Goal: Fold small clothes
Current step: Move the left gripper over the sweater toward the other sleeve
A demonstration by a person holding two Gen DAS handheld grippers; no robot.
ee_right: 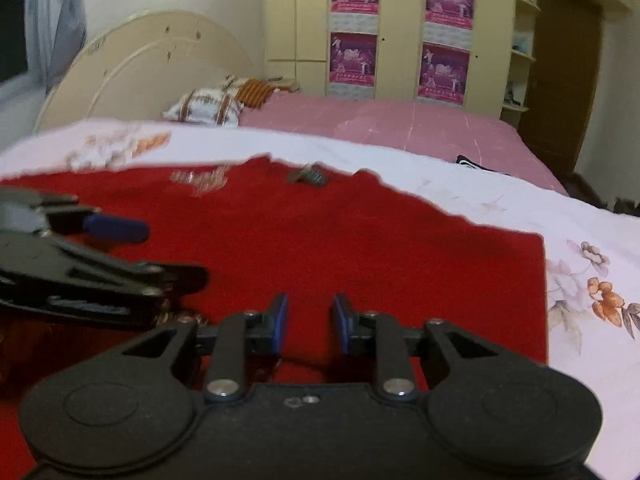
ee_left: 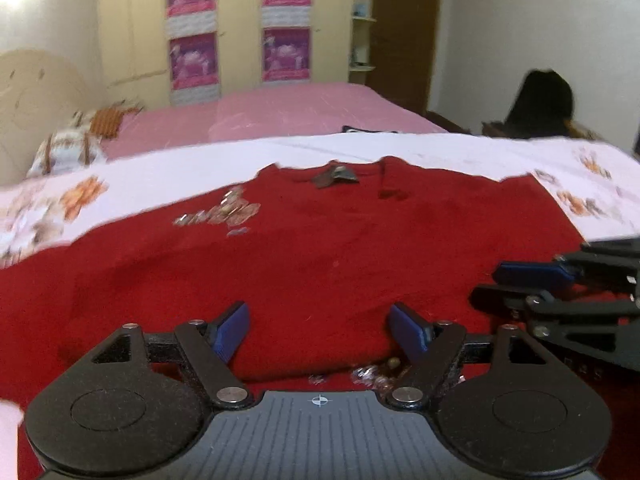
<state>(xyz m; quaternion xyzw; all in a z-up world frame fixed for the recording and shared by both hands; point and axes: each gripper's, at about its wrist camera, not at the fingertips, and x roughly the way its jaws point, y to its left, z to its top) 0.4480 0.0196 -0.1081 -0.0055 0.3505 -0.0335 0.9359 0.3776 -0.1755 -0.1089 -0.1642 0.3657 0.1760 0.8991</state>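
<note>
On the red garment (ee_left: pixel 320 248) — neck label (ee_left: pixel 336 176) (unreadable) — blurred.

Red garment (ee_left: pixel 320 248), plain, with a silvery sequin-like motif (ee_left: pixel 224 214), blurred, near the neckline. Beneath it, white sheet (ee_right: pixel 480 196) printed with orange and grey-brown flowers. Beyond the sheet, pink bed cover (ee_left: pixel 288 108). Cream wardrobe (ee_right: pixel 400 20) carrying magenta posters (ee_right: pixel 354 58). Blue pads (ee_right: pixel 280 320) on black grippers.
</note>
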